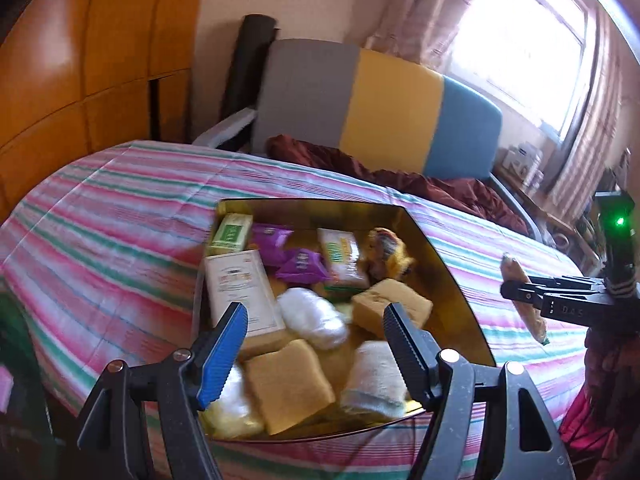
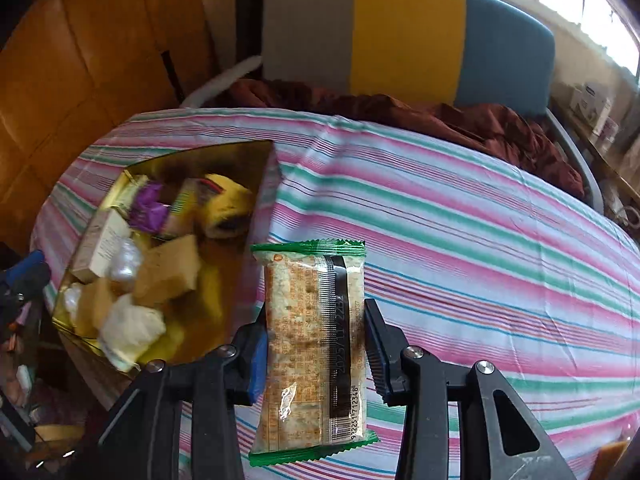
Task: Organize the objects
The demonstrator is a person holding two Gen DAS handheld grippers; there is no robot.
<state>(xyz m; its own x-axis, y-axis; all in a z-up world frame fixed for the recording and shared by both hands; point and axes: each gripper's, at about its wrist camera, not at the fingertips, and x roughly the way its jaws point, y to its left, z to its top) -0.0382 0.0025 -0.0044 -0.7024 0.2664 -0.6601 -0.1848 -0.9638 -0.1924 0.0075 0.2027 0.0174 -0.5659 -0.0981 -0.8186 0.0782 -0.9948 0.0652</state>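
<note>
Right view, centre: the right gripper point(image 2: 316, 344) fingers clamp a cracker packet point(image 2: 314, 344), barcode visible. Only the left view shows the left gripper point(image 1: 316, 344) fingers spread, empty, above the gold box point(image 1: 452, 280).

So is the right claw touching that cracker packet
Touching. The right wrist view shows the right claw shut on the cracker packet, one finger pressing each long side.

— What is under everything?
— A striped bedsheet point(image 2: 460, 216) in pink, green and white.
— And behind it?
— A chair point(image 1: 376, 108) with a back in gray, yellow and blue. A dark red blanket point(image 2: 472, 120) lies bunched up on its seat.
— What else?
— A bright window point(image 1: 524, 40) with curtains point(image 1: 416, 12), and an orange wooden cabinet point(image 1: 80, 60) on the left.
</note>
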